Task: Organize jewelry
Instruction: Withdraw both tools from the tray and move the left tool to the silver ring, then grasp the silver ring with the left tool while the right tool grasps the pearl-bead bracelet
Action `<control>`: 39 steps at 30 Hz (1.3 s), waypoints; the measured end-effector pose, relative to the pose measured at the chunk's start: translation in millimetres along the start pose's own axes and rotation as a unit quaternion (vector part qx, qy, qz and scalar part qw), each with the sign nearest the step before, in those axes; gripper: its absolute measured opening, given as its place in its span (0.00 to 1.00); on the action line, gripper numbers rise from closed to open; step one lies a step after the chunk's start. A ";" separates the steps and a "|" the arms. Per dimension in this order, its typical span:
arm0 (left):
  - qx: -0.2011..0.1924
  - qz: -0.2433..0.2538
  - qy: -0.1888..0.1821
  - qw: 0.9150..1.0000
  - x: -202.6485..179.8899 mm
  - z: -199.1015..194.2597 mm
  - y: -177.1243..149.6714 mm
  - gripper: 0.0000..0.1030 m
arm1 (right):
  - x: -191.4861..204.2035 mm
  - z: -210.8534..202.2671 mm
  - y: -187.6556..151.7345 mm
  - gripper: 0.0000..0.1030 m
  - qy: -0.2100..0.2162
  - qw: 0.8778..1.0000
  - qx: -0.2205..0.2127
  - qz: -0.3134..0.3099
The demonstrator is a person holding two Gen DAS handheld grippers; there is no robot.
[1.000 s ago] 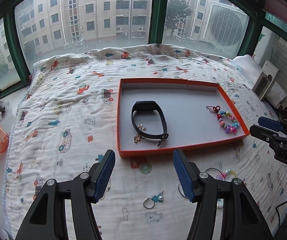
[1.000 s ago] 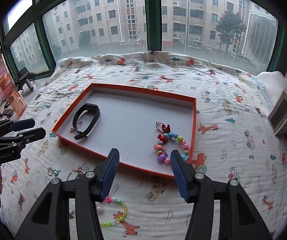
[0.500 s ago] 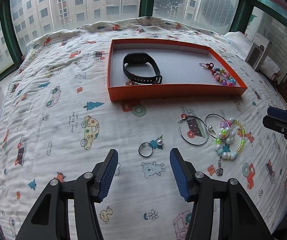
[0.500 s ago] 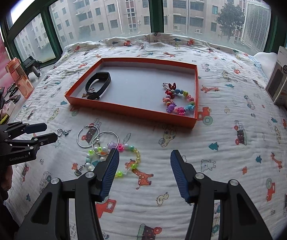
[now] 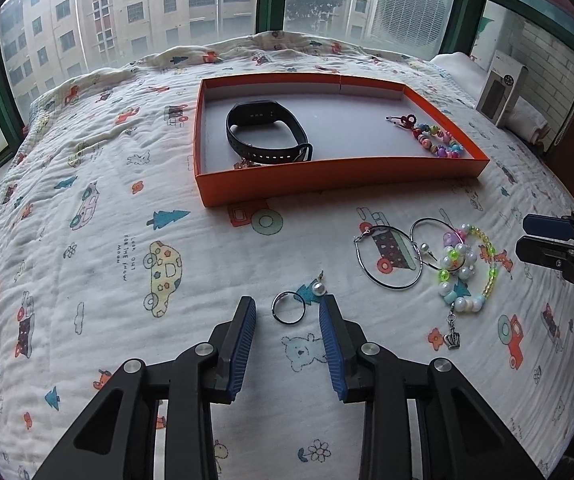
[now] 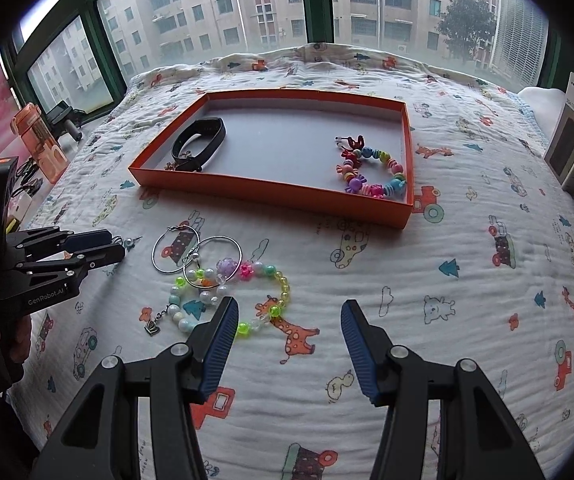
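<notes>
An orange tray (image 5: 327,178) on the patterned bedspread holds a black wristband (image 5: 265,133) and a colourful bead bracelet (image 5: 435,142). My left gripper (image 5: 287,312) is open, its fingertips on either side of a small dark ring (image 5: 288,307) with a pearl stud (image 5: 318,289) beside it. To its right lie two silver hoop earrings (image 5: 389,258) and a pearl and bead bracelet with a crown charm (image 5: 465,270). My right gripper (image 6: 290,314) is open and empty, just right of that bracelet (image 6: 231,280). The tray (image 6: 271,192) and hoops (image 6: 195,254) also show in the right wrist view.
A boxed item (image 5: 501,94) stands at the far right of the bed on a white pillow. An orange bottle (image 6: 39,142) and small devices sit off the bed's left edge. Windows run behind the bed.
Both grippers have pulled back from the tray and lowered toward the loose jewelry. The left gripper now straddles the small ring. Both stay open.
</notes>
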State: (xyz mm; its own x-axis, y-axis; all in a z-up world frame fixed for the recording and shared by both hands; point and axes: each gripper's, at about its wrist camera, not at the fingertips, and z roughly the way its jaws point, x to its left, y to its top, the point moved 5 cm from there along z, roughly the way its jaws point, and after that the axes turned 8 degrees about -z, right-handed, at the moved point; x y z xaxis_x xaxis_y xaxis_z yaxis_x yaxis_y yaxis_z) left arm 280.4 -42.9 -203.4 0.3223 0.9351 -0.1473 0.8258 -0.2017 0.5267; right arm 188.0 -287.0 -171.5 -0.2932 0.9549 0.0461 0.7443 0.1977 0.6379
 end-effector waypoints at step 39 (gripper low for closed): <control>-0.022 -0.019 0.005 1.000 11.0 -8.2 -2.6 0.18 | 53.7 9.8 2.9 0.40 0.098 0.994 0.000 -0.052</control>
State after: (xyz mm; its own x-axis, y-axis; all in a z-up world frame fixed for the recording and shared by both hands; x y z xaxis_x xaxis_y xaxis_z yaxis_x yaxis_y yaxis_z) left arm 278.0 -29.8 -199.6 0.2866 0.9448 -0.1590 0.8159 -0.1537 0.5574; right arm 180.3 -232.9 -174.7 -0.4792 0.8681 0.1296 0.7042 0.2921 0.6471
